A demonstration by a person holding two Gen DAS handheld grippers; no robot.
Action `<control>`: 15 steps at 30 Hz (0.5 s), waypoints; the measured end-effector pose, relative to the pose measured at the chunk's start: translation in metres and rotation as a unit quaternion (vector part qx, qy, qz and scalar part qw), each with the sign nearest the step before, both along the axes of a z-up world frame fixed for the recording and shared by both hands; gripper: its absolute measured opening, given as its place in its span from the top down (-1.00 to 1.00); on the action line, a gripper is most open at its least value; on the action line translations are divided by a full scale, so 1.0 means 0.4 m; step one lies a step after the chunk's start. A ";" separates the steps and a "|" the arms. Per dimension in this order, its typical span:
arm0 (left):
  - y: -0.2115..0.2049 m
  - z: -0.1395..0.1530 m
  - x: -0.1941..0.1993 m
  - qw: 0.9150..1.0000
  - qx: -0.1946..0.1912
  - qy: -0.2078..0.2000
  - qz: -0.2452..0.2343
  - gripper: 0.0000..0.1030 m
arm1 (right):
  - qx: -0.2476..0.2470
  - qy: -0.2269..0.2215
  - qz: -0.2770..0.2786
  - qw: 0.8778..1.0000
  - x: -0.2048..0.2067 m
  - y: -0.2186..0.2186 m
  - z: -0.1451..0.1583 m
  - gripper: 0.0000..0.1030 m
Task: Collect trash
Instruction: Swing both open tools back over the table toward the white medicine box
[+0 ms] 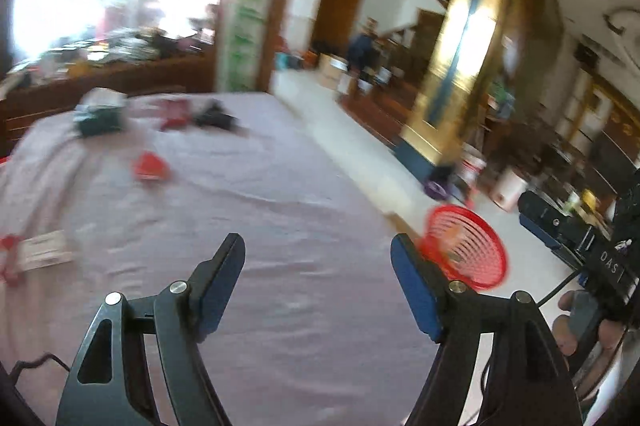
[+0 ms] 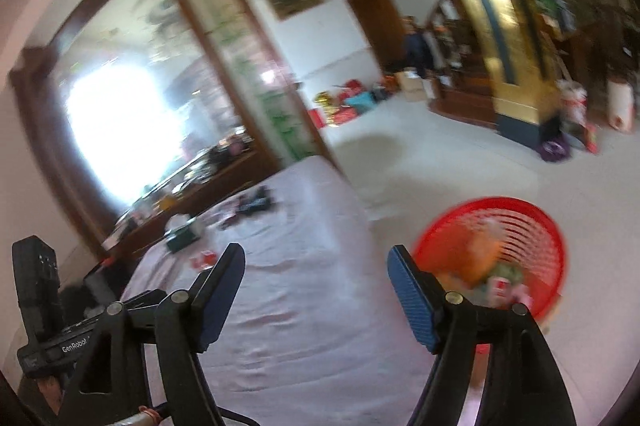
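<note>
My left gripper (image 1: 316, 242) is open over a pale lilac cloth (image 1: 280, 193), nothing between its fingers. On the cloth lie a red wrapper (image 1: 150, 165), a white card (image 1: 44, 248) beside a red scrap (image 1: 10, 258), and farther off a green box (image 1: 98, 117), a red item (image 1: 174, 111) and a black item (image 1: 214, 115). A red mesh basket (image 1: 466, 246) stands on the floor past the cloth's right edge. My right gripper (image 2: 316, 250) is open and empty too, with the red basket (image 2: 496, 258), holding mixed trash, just right of its right finger. Both views are blurred.
A white floor (image 2: 440, 165) stretches right of the covered surface toward a gold pillar (image 1: 452, 65), buckets and boxes. A dark wooden counter (image 1: 100, 77) with clutter runs behind the cloth. The other hand's gripper body (image 1: 580, 238) shows at the far right, and a person stands by the far doorway.
</note>
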State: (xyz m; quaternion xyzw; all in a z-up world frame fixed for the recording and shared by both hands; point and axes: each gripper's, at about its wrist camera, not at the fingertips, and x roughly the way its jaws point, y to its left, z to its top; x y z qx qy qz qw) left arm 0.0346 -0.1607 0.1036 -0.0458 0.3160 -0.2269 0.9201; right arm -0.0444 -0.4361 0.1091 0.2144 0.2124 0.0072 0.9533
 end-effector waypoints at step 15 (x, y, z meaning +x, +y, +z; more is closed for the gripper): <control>0.522 0.077 -0.051 0.978 -0.020 -0.017 0.206 -0.50 | 0.005 0.020 0.197 0.980 0.255 0.434 0.005 -0.53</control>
